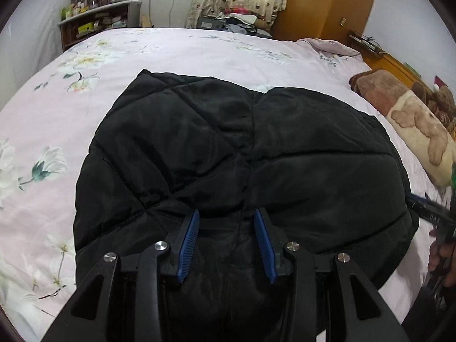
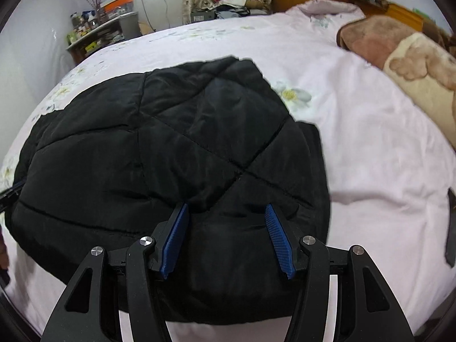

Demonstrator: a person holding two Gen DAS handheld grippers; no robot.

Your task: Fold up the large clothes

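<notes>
The black quilted jacket's [image 1: 242, 148] near edge is hidden behind the left gripper [image 1: 227, 213]. A hand [image 1: 440, 252] is cropped at the right edge; the shelf's [image 1: 94, 22] items are too small to identify.

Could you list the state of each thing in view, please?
Black quilted jacket: partly folded, lying on the bed.
Floral bed sheet: spread flat.
Left claw: open over the jacket.
Right claw: open over the jacket.
Bear blanket: bunched at bedside.
</notes>
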